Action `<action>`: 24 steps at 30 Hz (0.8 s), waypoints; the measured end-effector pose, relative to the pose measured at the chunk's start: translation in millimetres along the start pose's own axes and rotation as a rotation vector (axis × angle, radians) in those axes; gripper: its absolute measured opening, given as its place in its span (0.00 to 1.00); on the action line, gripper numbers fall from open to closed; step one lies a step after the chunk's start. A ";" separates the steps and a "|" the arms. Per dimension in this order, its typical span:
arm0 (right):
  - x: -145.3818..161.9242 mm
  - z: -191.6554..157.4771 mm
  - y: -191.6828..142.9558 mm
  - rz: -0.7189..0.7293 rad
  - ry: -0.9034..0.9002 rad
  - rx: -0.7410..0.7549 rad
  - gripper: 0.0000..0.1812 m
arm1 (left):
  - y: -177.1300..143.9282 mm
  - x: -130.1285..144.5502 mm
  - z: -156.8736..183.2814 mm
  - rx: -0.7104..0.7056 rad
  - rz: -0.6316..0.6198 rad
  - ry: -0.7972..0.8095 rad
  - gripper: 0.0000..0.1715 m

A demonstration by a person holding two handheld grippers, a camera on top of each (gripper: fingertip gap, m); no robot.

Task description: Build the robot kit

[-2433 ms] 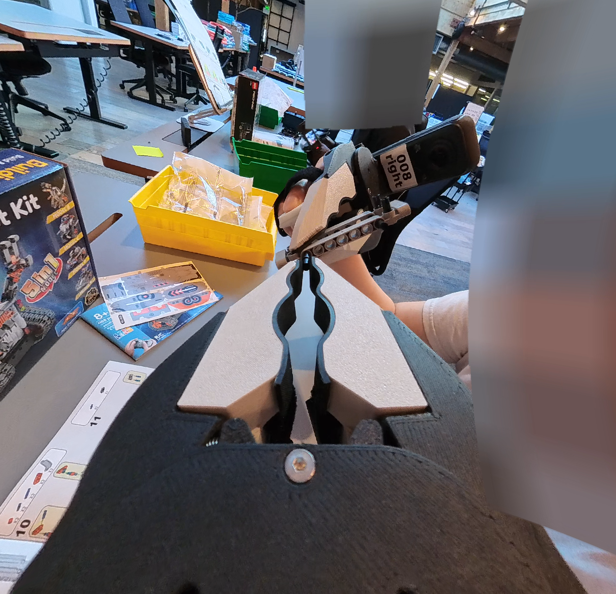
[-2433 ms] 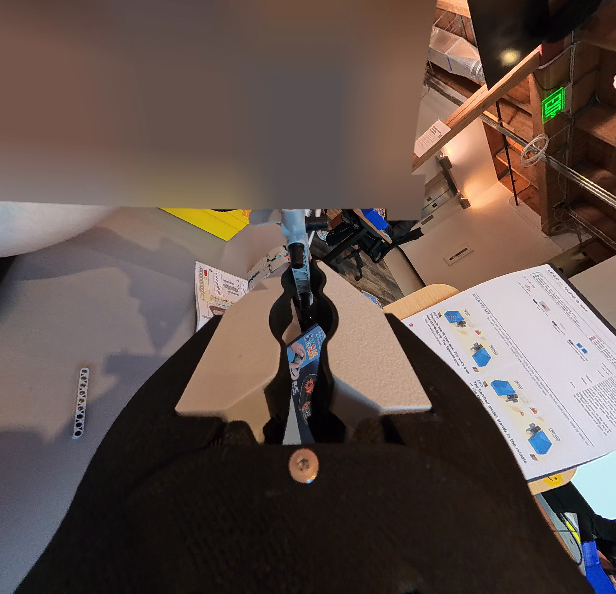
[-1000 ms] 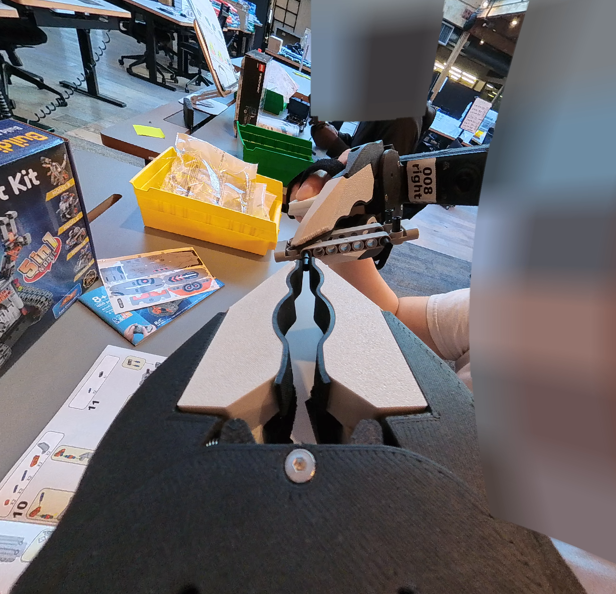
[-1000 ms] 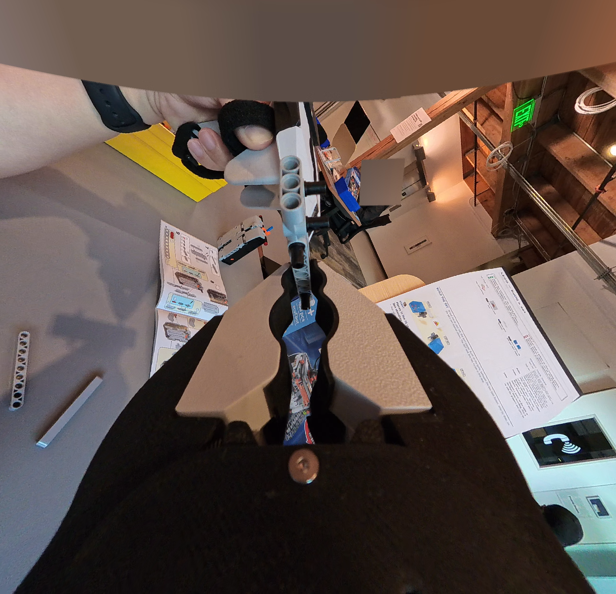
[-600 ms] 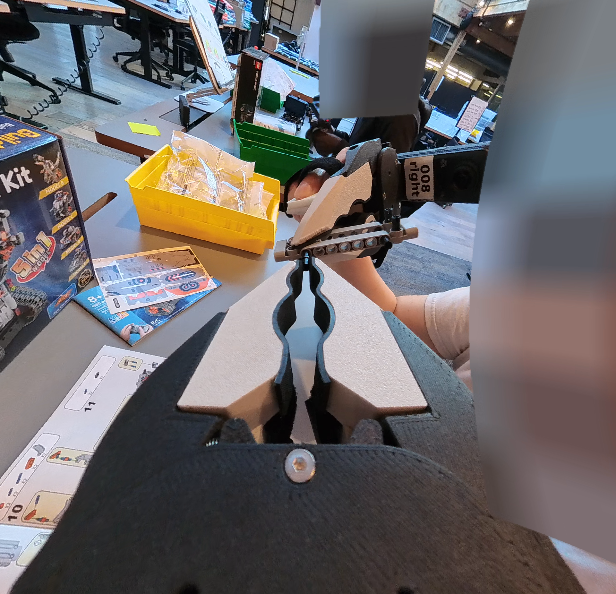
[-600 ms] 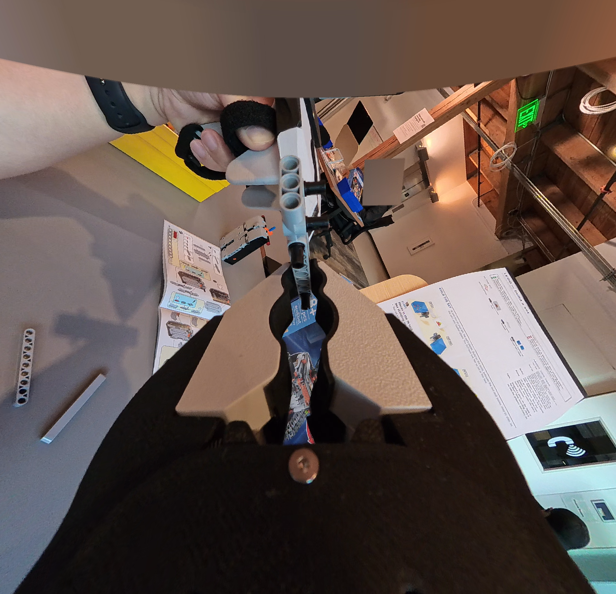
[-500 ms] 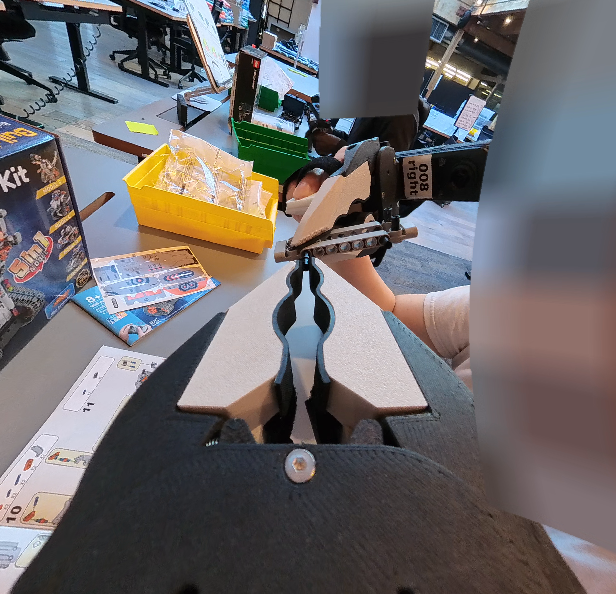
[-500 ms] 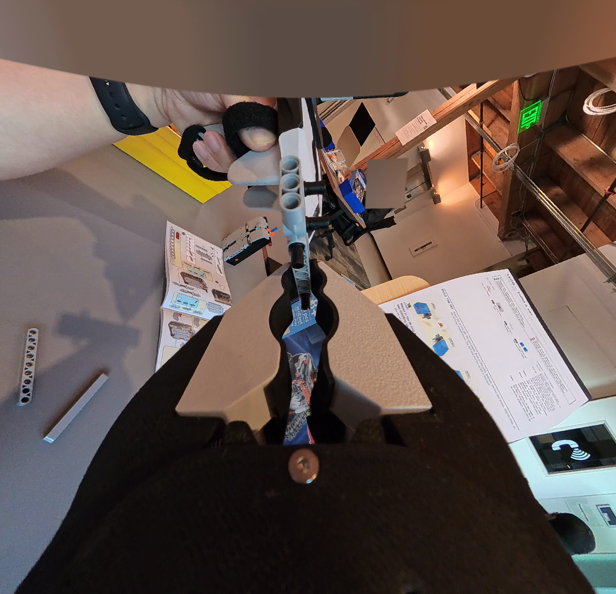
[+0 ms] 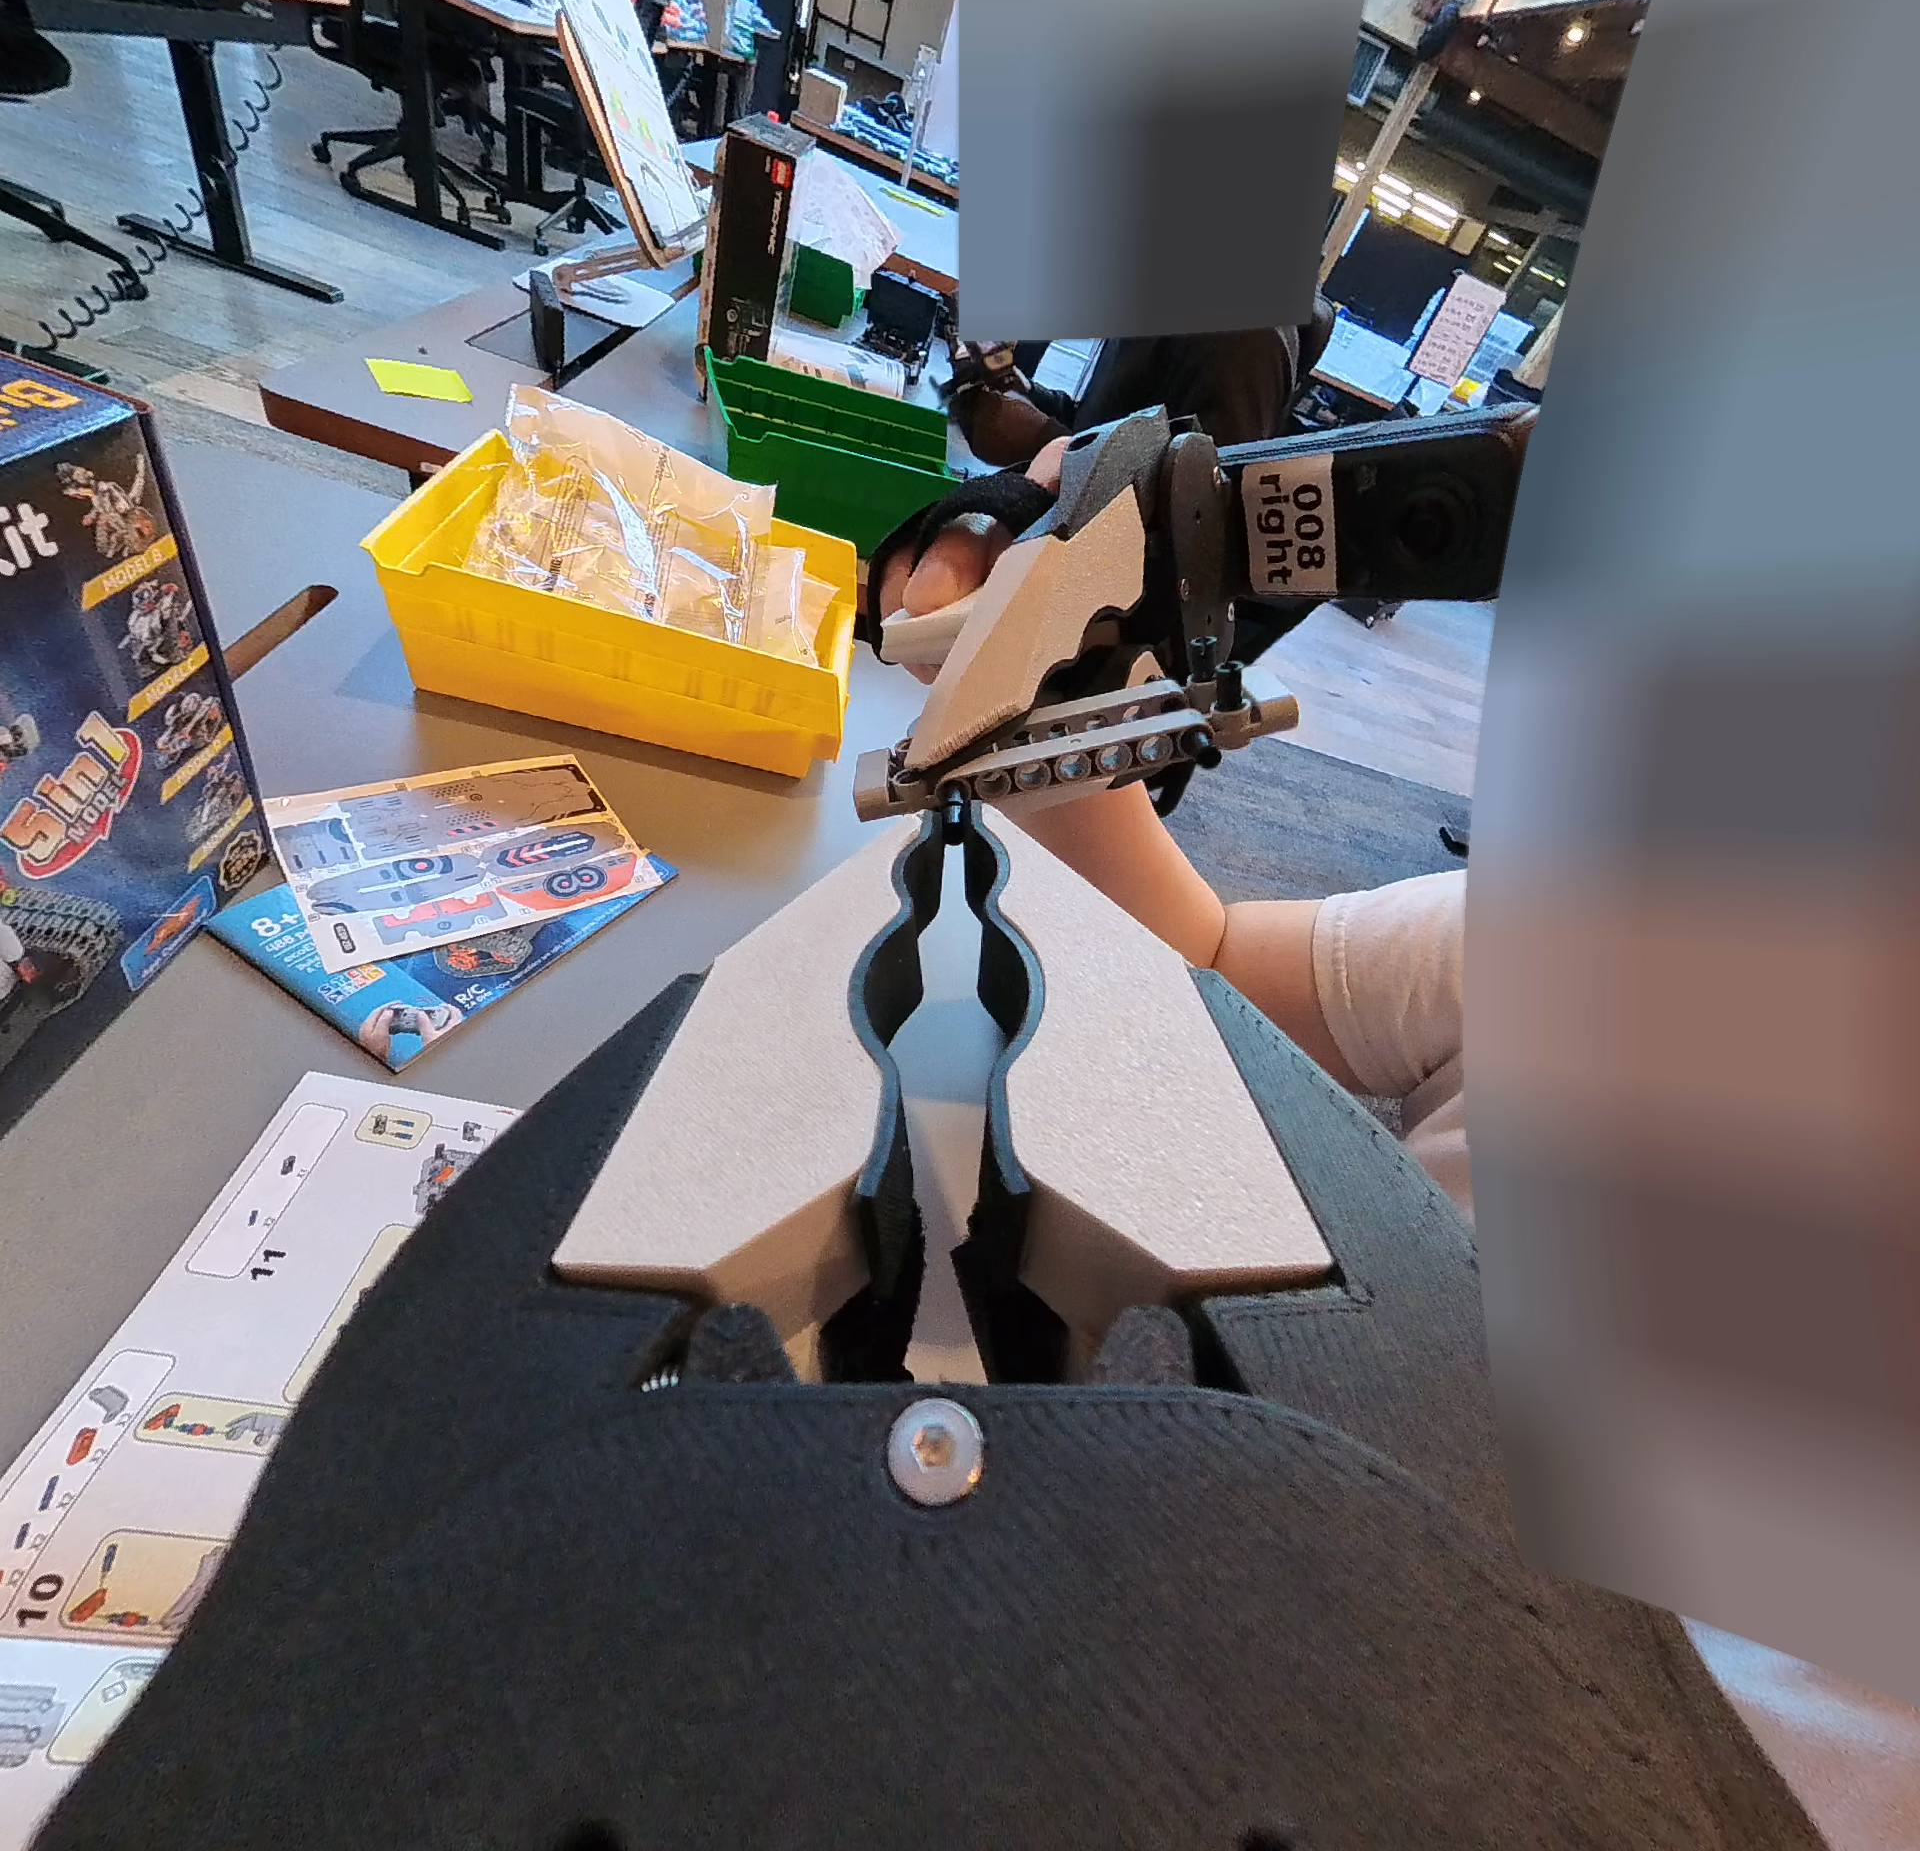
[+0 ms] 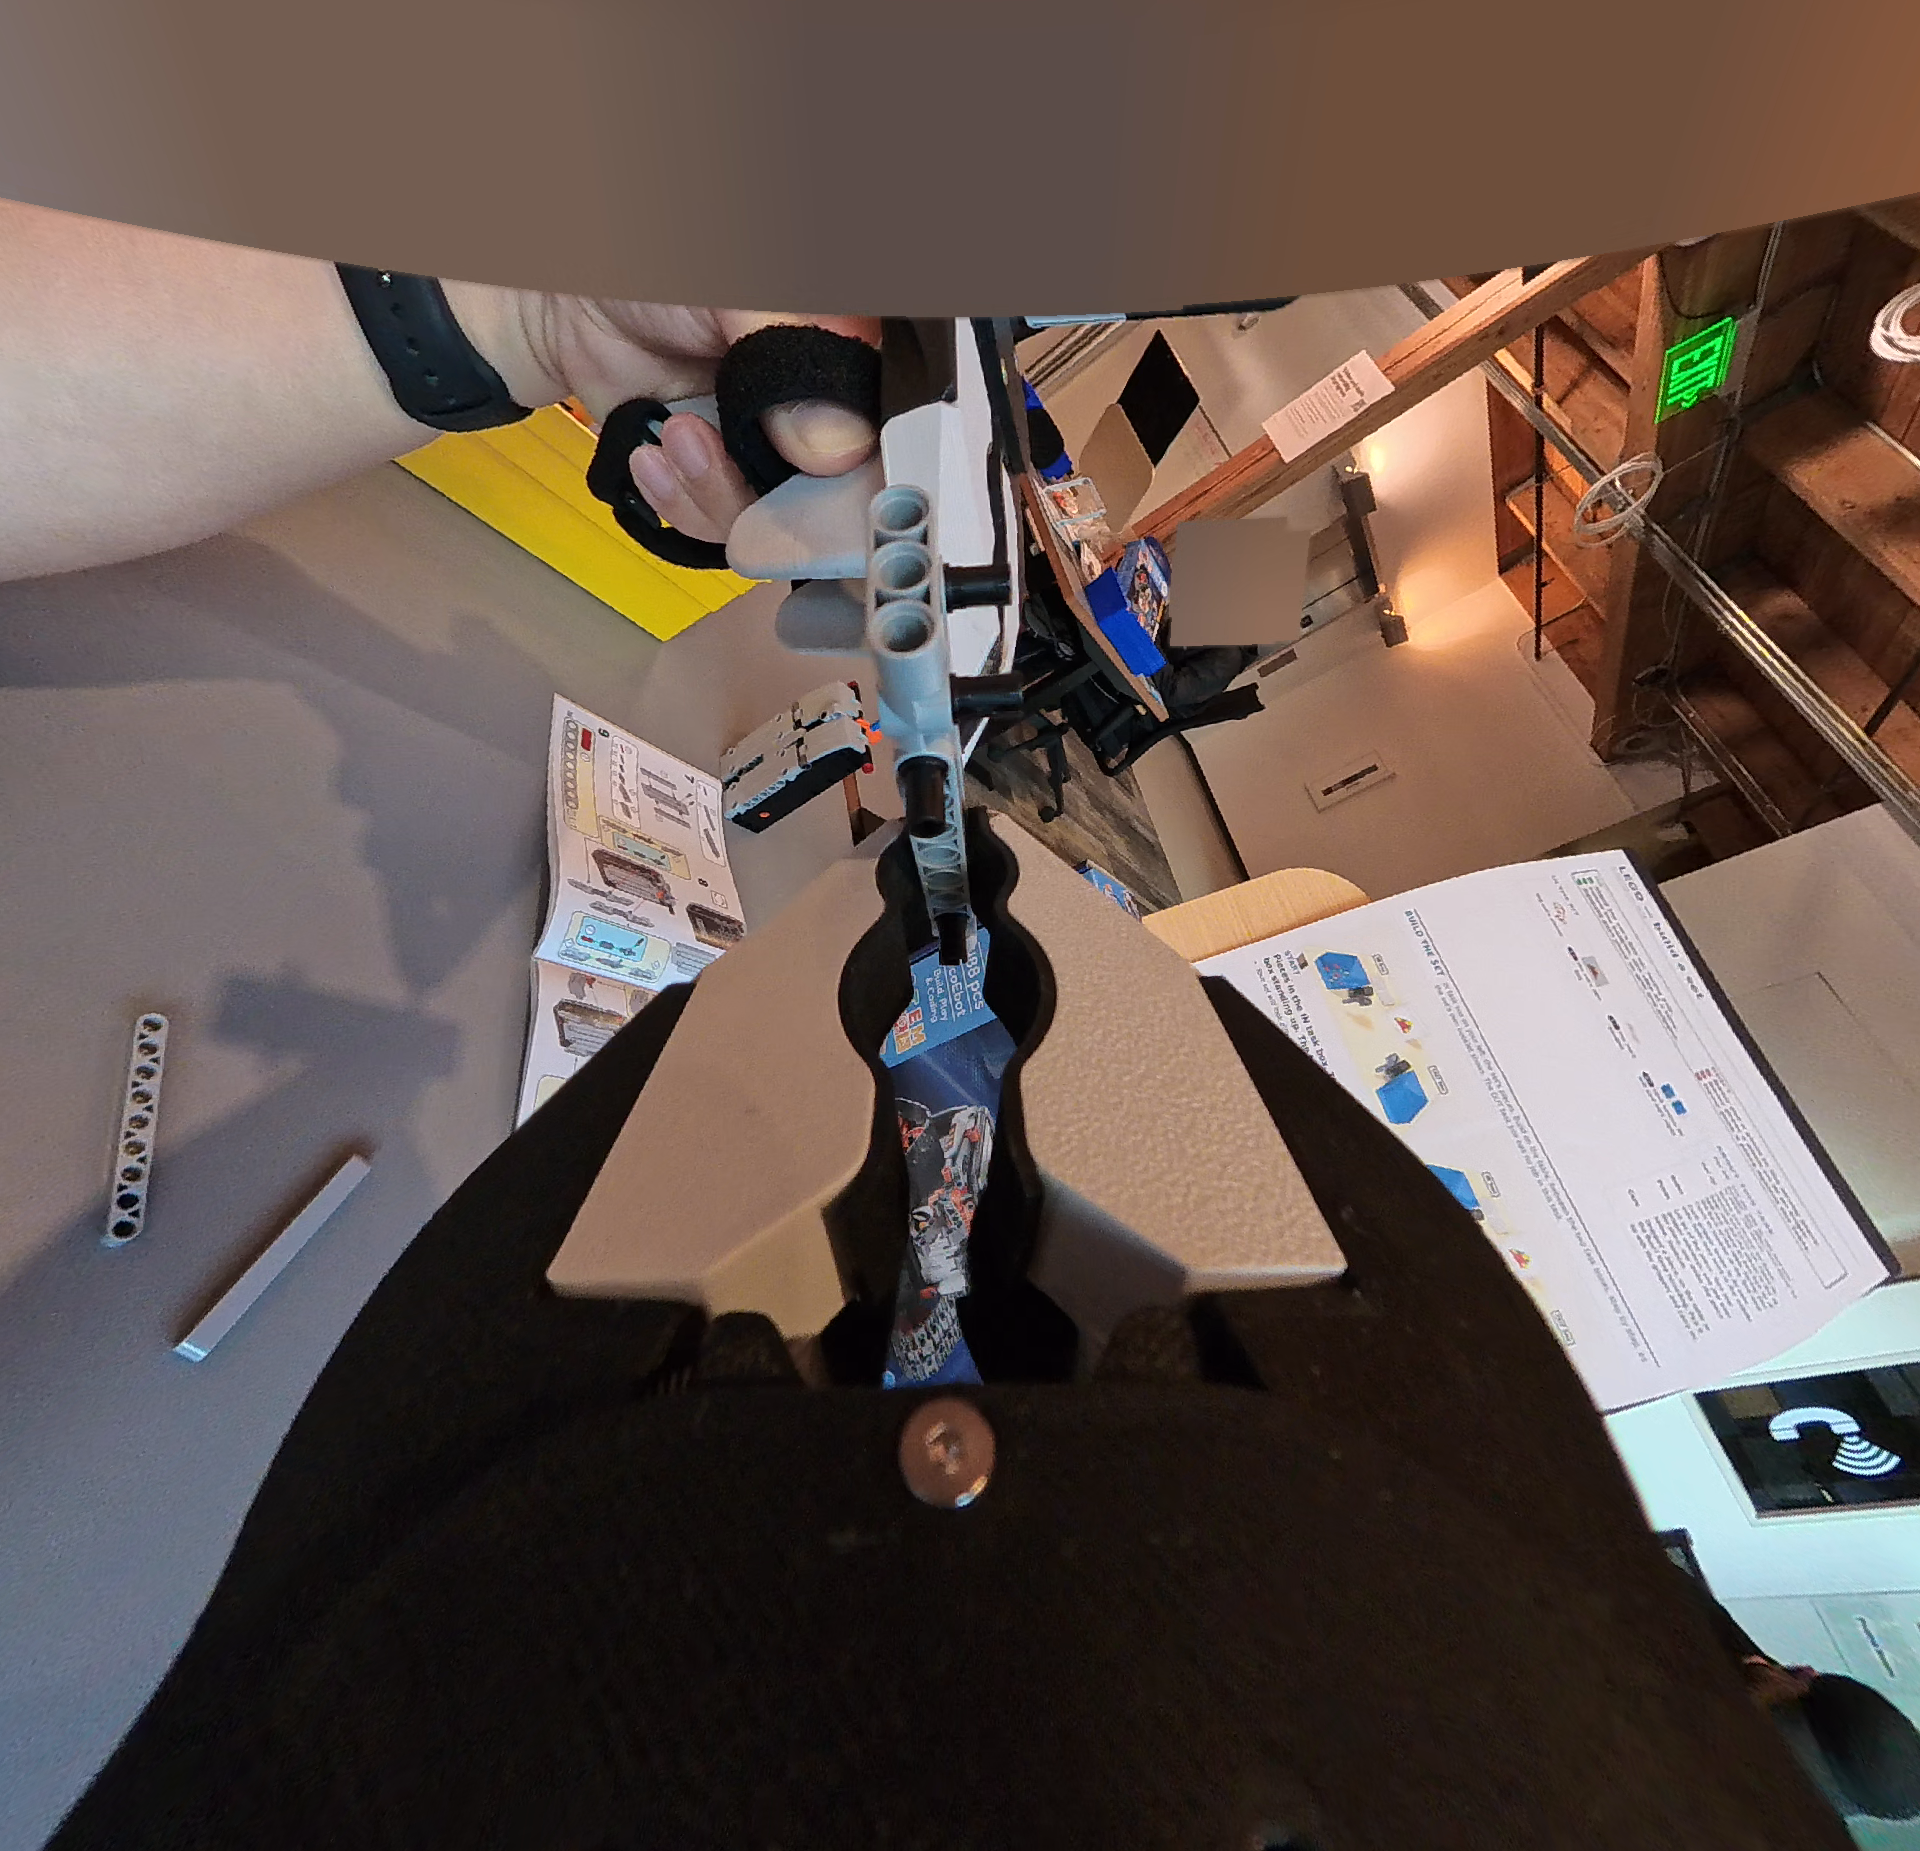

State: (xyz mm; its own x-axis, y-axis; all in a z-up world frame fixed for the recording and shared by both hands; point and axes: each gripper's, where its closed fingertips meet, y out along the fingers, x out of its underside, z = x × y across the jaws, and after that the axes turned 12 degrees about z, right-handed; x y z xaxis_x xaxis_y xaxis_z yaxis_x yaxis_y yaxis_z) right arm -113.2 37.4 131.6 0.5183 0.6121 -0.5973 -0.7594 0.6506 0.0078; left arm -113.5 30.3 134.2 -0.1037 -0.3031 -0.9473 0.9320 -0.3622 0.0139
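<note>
Grey beam assembly clamped by both grippers, left and right, above yellow bin.

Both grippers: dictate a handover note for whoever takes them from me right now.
Left gripper: shut on a black pin at the near end of the beam.
Right gripper: shut on the beam, held above the table.
On the beam: more black pins and a light grey piece.
On the table: spare beam, grey strip, small module, yellow bin of bagged parts.
Whether the pin is fully seated cannot be told.
</note>
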 end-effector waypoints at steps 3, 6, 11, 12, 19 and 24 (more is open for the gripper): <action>0.2 0.2 0.1 0.012 0.020 -0.004 0.03 | -0.3 0.3 0.0 -0.009 -0.004 0.011 0.01; -2.3 0.3 0.2 0.020 0.018 -0.003 0.04 | -1.0 -0.7 2.2 -0.005 -0.002 0.013 0.01; -0.8 -1.6 -0.5 0.019 0.017 -0.016 0.03 | -0.6 1.8 0.8 -0.004 -0.015 0.002 0.01; 0.3 -2.1 -0.2 0.012 0.016 -0.018 0.04 | -0.7 2.2 0.1 -0.009 -0.017 0.003 0.01; 0.5 0.9 0.8 0.012 0.019 0.000 0.04 | -0.7 -0.5 -1.5 -0.015 -0.001 0.000 0.01; -0.2 3.3 -0.1 0.016 0.020 0.012 0.04 | 0.5 -3.8 -1.4 -0.015 0.018 -0.004 0.01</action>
State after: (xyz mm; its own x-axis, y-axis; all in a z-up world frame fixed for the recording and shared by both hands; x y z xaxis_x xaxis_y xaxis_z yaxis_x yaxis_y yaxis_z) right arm -112.0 38.7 134.3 0.4980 0.6137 -0.6127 -0.7625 0.6463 0.0275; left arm -112.1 32.5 137.4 -0.0881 -0.3129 -0.9457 0.9387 -0.3438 0.0263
